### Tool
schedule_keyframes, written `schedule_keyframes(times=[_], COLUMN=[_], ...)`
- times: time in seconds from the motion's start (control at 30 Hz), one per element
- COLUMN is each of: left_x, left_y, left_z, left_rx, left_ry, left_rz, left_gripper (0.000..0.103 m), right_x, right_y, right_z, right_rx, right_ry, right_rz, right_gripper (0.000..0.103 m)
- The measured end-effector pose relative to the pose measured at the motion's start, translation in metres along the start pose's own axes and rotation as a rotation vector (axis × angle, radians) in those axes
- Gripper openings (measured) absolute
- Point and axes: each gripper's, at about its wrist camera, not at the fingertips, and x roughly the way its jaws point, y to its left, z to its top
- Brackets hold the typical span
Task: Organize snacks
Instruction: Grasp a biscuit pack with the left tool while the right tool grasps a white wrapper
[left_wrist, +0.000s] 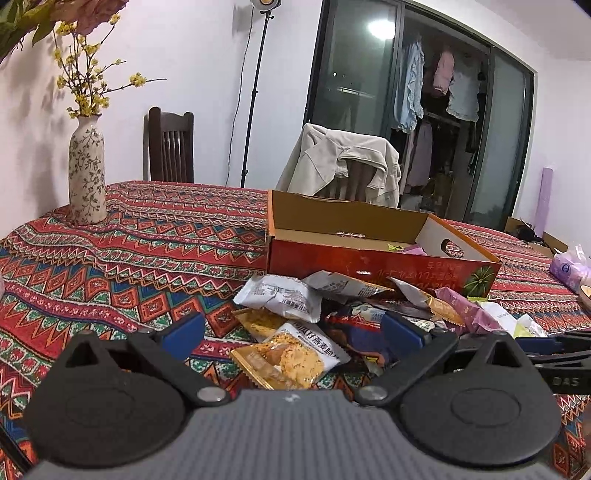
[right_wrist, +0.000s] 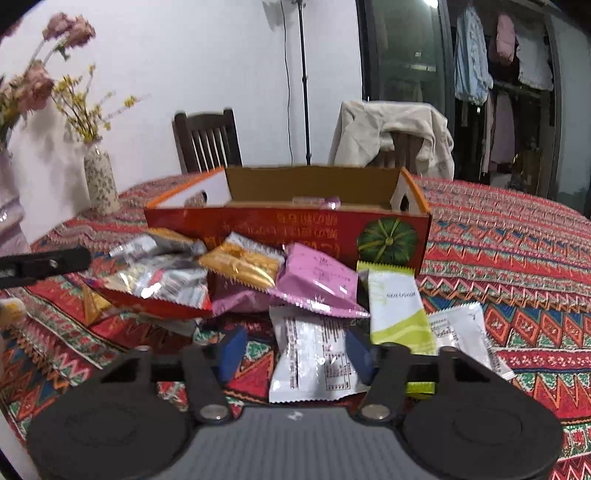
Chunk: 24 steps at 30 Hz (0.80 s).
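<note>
A pile of snack packets lies on the patterned tablecloth in front of an open red cardboard box (left_wrist: 373, 264), which also shows in the right wrist view (right_wrist: 258, 225). My left gripper (left_wrist: 291, 332) is open, its blue pads either side of a yellow oat-crisp packet (left_wrist: 291, 360) and a white packet (left_wrist: 280, 295). My right gripper (right_wrist: 293, 350) is open around a white packet (right_wrist: 310, 358). Beyond it lie a pink packet (right_wrist: 319, 280), a gold packet (right_wrist: 243, 264), a green-and-white packet (right_wrist: 397, 306) and a silver-red packet (right_wrist: 162, 284). A few packets lie inside the box.
A flowered vase (left_wrist: 86, 173) stands at the table's far left. Two chairs stand behind the table, one draped with a beige jacket (left_wrist: 343, 162). A purple tissue pack (left_wrist: 567, 267) lies at the right edge. The other gripper's tip (right_wrist: 44, 264) shows at left.
</note>
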Motion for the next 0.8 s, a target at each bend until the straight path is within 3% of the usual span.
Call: schedule_keyframes(times=[0.33,0.8], left_x=[0.001,0.024], left_y=[0.007,-0.003], left_z=[-0.003,-0.006], left_rx=[-0.003,0.036], left_ry=[0.03,0.089], left_rz=[0.029,0.045], left_gripper=[0.103,0.103], right_x=[0.043,0.029], right_y=[-0.005,-0.003], right_z=[0.013,0.006], right_rx=[-0.01,-0.036], right_ry=[0.098,0.029], right_rz=[-0.035,-0.007], right_gripper=[0.057,0.045])
